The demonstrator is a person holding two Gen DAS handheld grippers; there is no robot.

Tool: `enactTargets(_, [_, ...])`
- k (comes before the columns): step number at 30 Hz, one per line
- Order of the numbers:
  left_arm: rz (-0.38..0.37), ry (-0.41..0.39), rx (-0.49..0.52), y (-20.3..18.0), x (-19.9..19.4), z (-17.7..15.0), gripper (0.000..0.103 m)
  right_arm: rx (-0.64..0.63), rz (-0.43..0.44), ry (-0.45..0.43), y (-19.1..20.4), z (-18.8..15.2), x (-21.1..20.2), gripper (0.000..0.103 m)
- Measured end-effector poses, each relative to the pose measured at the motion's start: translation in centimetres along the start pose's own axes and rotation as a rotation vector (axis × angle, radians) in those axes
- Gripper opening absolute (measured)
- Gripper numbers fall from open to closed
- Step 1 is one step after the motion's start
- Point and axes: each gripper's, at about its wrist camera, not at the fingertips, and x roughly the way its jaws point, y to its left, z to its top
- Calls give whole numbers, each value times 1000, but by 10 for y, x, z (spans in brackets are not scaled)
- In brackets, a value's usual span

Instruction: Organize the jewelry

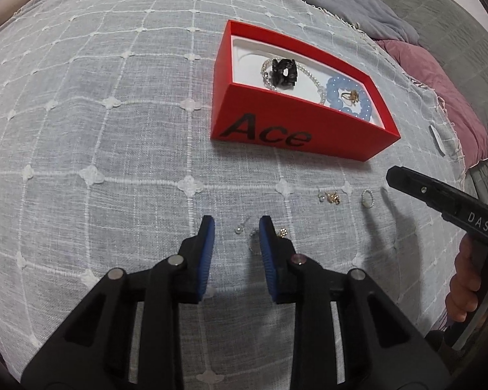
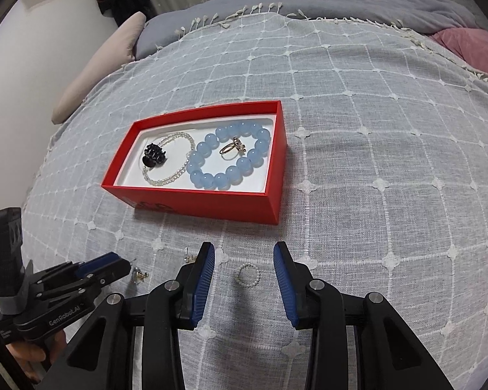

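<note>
A red "Ace" box [image 1: 276, 130] [image 2: 211, 201] lies on the bed cover. It holds a black hair claw [image 1: 284, 72] [image 2: 153, 156], a clear bead bracelet [image 2: 179, 172], a blue bead bracelet [image 1: 349, 97] [image 2: 231, 156] and a gold ring [image 2: 232, 148]. My left gripper [image 1: 237, 229] is open, low over a small clear earring [image 1: 239, 228]; a gold stud [image 1: 283, 232] lies by its right finger. My right gripper [image 2: 244, 253] is open around a small pearl ring [image 2: 248, 274] [image 1: 367, 197] on the cover. Gold earrings [image 1: 331, 197] lie between the two grippers.
A grey checked bed cover [image 2: 374, 146] with a fringed edge covers the bed. A pink pillow [image 1: 439, 84] lies at the right edge and a beige pillow [image 2: 97, 65] at the far left. The right gripper shows in the left wrist view [image 1: 439, 201].
</note>
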Motion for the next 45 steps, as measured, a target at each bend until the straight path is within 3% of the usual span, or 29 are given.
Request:
enactTargets(7, [30, -4, 32, -6, 4, -1, 29, -8, -9, 18, 0, -1, 6, 34])
enactTargets(16, [62, -10, 50, -9, 9, 1, 7, -32, -19, 38, 5, -4, 13, 28])
enactTargets(34, [29, -42, -35, 9, -4, 11, 7, -80, -11, 35, 14, -7, 21, 28])
enactTargets(37, [28, -46, -39, 11, -5, 11, 7, -133, 22, 16, 29, -10, 22, 26])
enactTargets(40, [28, -45, -41, 12, -5, 12, 7, -194, 26, 6, 43, -13, 28, 16])
enactTargets(45, [23, -49, -45, 14, -7, 13, 7, -291, 15, -5, 56, -20, 30, 15])
